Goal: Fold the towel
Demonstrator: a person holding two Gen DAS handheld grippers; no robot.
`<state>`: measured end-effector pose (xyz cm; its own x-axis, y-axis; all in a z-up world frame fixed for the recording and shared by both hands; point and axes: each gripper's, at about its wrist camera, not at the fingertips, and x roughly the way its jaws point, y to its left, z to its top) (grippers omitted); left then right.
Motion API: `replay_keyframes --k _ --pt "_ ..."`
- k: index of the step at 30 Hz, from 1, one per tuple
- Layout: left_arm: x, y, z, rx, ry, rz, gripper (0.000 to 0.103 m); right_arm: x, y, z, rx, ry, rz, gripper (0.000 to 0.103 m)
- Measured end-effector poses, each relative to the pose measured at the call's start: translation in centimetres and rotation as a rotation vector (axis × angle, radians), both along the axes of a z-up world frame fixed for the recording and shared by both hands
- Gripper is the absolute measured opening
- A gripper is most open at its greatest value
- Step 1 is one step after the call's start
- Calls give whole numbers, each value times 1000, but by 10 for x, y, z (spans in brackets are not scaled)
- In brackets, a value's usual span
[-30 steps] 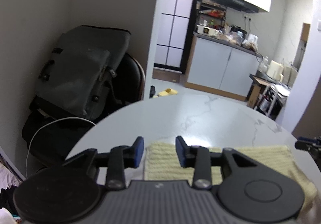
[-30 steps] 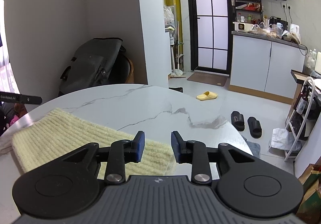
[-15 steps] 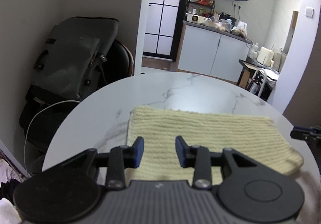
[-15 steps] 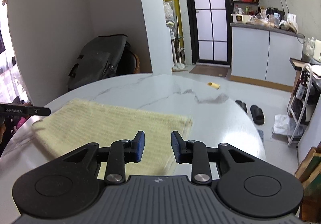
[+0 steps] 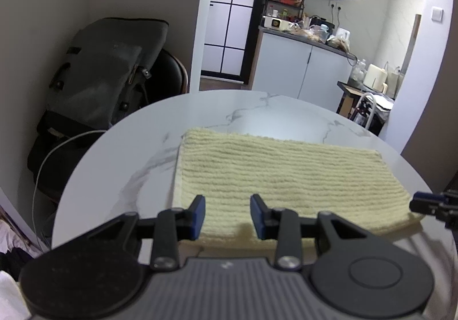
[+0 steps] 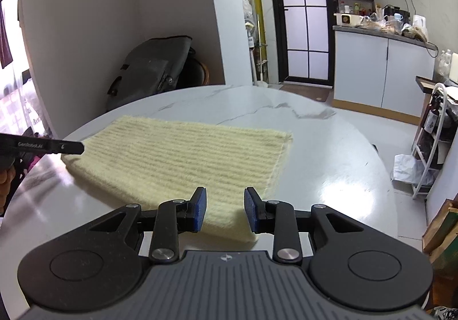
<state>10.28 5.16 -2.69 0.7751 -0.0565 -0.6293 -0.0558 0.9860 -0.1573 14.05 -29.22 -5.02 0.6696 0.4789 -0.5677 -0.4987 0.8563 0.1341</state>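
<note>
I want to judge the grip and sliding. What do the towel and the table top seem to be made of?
Towel: soft knitted or terry cloth, pale yellow, matte; it shows ribbed rows and a fuzzy edge. Probably cotton, but the fibre cannot be told.
Table top: white marble or a marble-look slab, polished; it shows grey veins and bright glossy reflections.

table (image 5: 120, 165) — bare all round towel (image 5: 283, 176) | backpack (image 5: 108, 70) on chair (image 5: 171, 73) — well past the far edge
</note>
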Motion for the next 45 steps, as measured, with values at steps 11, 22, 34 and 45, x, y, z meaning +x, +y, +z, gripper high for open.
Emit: replay_keyframes --k 11,22,34,45 --pt "-1 0 -6 6 15 -15 37 1 0 -7 4 49 -8 33" --pt "-14 -7 -5 29 18 -40 37 -8 -2 -7 -9 48 -2 33" --pt "-34 -18 -3 28 30 -83 37 -18 -8 1 -31 62 -20 33" --pt "-52 -24 -3 20 31 -101 37 -37 -6 9 -28 46 -20 33"
